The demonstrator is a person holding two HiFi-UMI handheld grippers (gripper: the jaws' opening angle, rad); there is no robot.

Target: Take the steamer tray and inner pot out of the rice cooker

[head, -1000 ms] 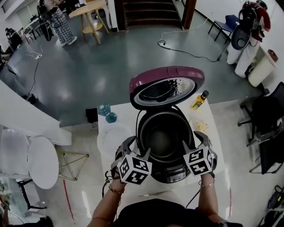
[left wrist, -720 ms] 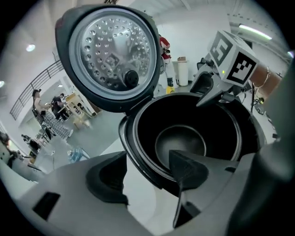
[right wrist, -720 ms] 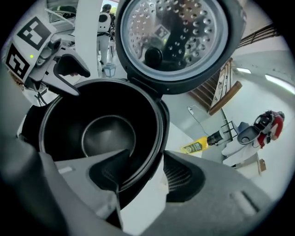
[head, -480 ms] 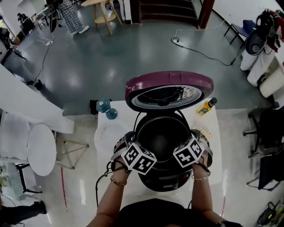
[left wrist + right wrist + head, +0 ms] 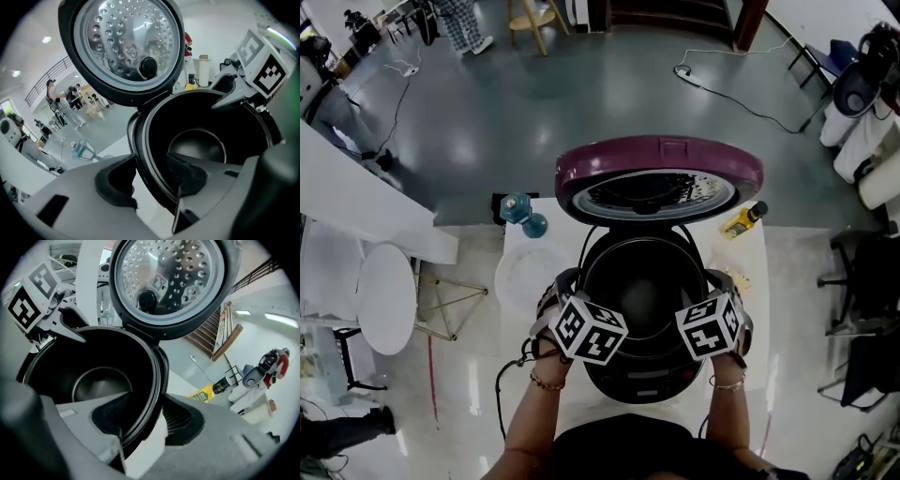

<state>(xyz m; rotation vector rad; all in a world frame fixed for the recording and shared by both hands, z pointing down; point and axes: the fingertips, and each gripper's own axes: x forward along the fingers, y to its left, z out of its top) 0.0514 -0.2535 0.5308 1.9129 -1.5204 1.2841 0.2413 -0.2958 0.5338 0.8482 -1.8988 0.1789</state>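
**Inner pot [image 5: 642, 281] gripped at both sides inside the open rice cooker [image 5: 639, 373]**

The left gripper [image 5: 152, 169] is set over the pot's left rim, with one jaw inside the dark bowl and the other outside. Its jaws have just been closing, and the rim is pinched between them. The right gripper [image 5: 150, 416] is clamped in the same way on the opposite rim. The pot is seated in the cooker, which is stood on the white counter [image 5: 757, 274]. The cooker's purple lid [image 5: 659, 161] is tipped up and back (its perforated metal inner plate is turned toward the person). A pale round steamer tray [image 5: 523, 278] is seen lying on the counter just left of the cooker. A blue glass object [image 5: 523, 214] is placed behind the tray. A yellow bottle [image 5: 743, 221] is seen near the counter's far right corner.
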